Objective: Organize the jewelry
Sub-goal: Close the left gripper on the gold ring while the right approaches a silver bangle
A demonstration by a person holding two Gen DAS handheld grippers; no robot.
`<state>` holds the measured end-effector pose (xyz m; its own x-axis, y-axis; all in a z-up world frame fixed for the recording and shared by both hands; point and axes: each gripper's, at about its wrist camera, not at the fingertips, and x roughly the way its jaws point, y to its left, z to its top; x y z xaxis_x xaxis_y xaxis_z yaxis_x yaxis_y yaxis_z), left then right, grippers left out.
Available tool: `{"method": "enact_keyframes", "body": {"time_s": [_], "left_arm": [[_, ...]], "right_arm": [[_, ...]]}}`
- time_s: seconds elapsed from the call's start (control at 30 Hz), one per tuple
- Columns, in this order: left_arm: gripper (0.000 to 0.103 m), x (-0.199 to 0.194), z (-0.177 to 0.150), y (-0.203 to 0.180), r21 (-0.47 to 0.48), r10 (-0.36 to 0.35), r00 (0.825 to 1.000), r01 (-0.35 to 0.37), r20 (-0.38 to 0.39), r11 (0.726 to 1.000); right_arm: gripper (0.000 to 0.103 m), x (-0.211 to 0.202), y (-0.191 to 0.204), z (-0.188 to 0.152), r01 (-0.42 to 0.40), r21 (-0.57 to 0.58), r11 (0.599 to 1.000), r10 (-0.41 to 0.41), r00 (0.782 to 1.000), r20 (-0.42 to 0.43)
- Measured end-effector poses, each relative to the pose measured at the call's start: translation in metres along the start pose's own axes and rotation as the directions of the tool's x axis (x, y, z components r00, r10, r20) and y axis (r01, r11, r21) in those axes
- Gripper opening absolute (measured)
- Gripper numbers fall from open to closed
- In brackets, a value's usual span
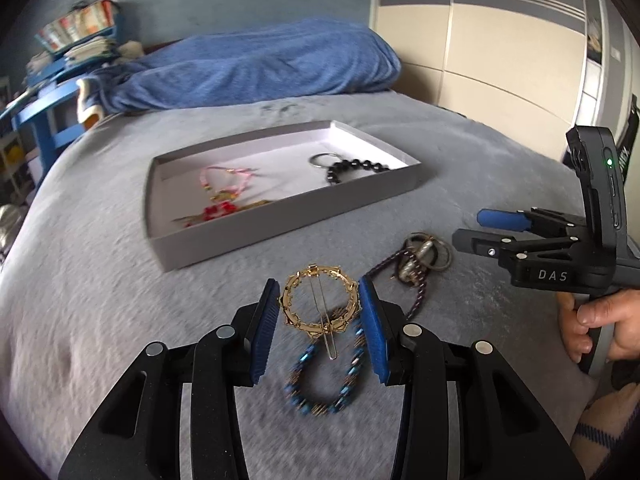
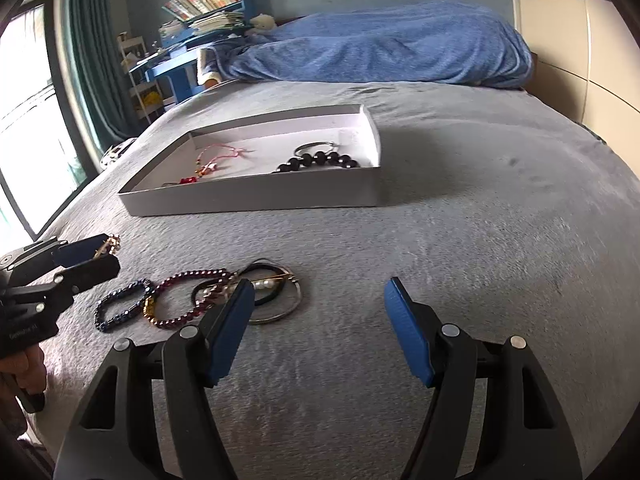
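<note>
My left gripper is shut on a round gold clip, with a pad against each side of its rim. The right wrist view shows that gripper holding the gold clip just above the bed. Under it lies a blue beaded bracelet, beside a dark red bead bracelet and a pile of hair ties and a bangle. My right gripper hangs open over bare blanket, to the right of the pile, with nothing between its fingers.
A shallow grey tray lies farther back on the grey bed. It holds a pink bracelet, a black bead bracelet with a ring, and a red piece. A blue blanket is bunched at the head of the bed.
</note>
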<state>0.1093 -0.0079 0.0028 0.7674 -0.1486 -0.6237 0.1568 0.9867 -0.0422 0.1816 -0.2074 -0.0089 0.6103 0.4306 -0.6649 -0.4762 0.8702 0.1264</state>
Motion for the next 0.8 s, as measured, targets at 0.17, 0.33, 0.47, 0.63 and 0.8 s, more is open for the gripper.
{"method": "enact_keyframes", "body": {"time_s": [0.17,0.33,0.47,0.63,0.8], "left_arm": [[0.042,-0.017,-0.013,0.014,-0.056,0.026,1.0,-0.026,0.013,0.998],[0.042,-0.022,-0.016,0.02,-0.089,0.043,0.998,-0.04,0.037,0.995],[0.042,-0.023,-0.016,0.021,-0.099,0.048,0.998,-0.043,0.049,0.994],[0.042,-0.023,-0.018,0.025,-0.124,0.049,0.998,-0.043,0.048,0.991],[0.042,-0.019,-0.017,0.023,-0.108,0.041,0.999,-0.038,0.031,0.993]], "right_arm": [[0.067,0.005,0.009,-0.001,-0.018,-0.038,0.999,0.017,0.999,-0.029],[0.067,0.011,0.016,-0.001,-0.025,-0.07,0.997,0.021,0.998,-0.06],[0.067,0.02,0.02,-0.001,-0.047,-0.086,0.995,0.038,0.994,-0.102],[0.067,0.029,0.02,0.0,-0.074,-0.088,0.993,0.062,0.989,-0.136],[0.064,0.033,0.02,0.003,-0.09,-0.074,0.993,0.078,0.986,-0.147]]}}
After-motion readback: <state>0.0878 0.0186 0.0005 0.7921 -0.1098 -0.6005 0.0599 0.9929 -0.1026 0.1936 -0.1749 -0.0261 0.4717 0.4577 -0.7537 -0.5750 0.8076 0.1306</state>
